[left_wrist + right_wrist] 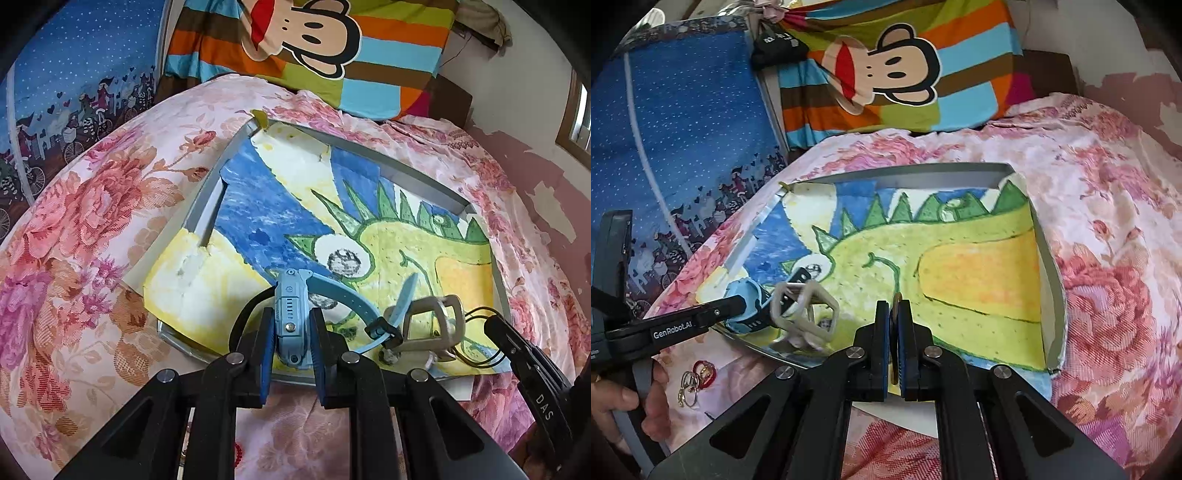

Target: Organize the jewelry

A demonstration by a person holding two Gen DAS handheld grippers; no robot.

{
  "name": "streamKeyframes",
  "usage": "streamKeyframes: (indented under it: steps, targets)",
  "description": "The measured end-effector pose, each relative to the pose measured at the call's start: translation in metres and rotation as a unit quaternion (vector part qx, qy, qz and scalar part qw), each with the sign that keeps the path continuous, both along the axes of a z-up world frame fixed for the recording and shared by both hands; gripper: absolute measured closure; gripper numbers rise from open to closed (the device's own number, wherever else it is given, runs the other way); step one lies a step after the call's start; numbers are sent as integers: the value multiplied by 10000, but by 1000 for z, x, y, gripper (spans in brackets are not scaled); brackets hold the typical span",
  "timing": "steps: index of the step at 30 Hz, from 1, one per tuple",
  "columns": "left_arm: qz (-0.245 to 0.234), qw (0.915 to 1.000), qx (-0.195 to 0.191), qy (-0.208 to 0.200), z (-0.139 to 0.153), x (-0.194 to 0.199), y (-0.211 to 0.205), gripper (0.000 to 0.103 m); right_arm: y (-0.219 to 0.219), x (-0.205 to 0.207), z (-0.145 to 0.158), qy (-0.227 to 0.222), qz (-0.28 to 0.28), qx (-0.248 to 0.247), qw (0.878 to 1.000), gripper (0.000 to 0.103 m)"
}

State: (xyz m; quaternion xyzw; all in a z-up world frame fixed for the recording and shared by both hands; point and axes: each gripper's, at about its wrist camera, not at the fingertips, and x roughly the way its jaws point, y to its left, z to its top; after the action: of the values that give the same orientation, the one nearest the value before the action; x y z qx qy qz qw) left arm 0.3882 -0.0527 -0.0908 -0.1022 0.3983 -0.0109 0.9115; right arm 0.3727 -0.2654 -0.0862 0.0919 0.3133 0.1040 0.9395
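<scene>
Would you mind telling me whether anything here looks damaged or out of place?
Yes. The dinosaur painting lining the grey tray is torn near its far left corner, where a loose flap exposes the tray wall. Also, a few rings lie on the floral bedspread outside the tray, beside the left tool.

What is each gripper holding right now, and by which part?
Left gripper clamps the blue watch by the sides of its case. Right gripper is shut on a thin brownish piece; what it is cannot be told.

A home bedroom. A bed with a floral quilt [92, 221] carries a striped monkey pillow [314, 48]. The wall paint [546, 177] is peeling.
</scene>
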Motion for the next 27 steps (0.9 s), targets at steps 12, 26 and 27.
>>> streamKeyframes:
  steps: [12, 26, 27]
  targets:
    - [-159, 9981, -425, -408, 27, -34, 3, 24, -19, -32, 15, 27, -319, -48, 9995, 56]
    - [-387, 9839, -689, -1604, 103, -175, 31, 0, -14, -155, 83, -862, -70, -18, 9963, 2]
    - [-403, 9827, -682, -1676, 107, -187, 34, 0, -13, -163, 86, -894, -60, -31, 9960, 2]
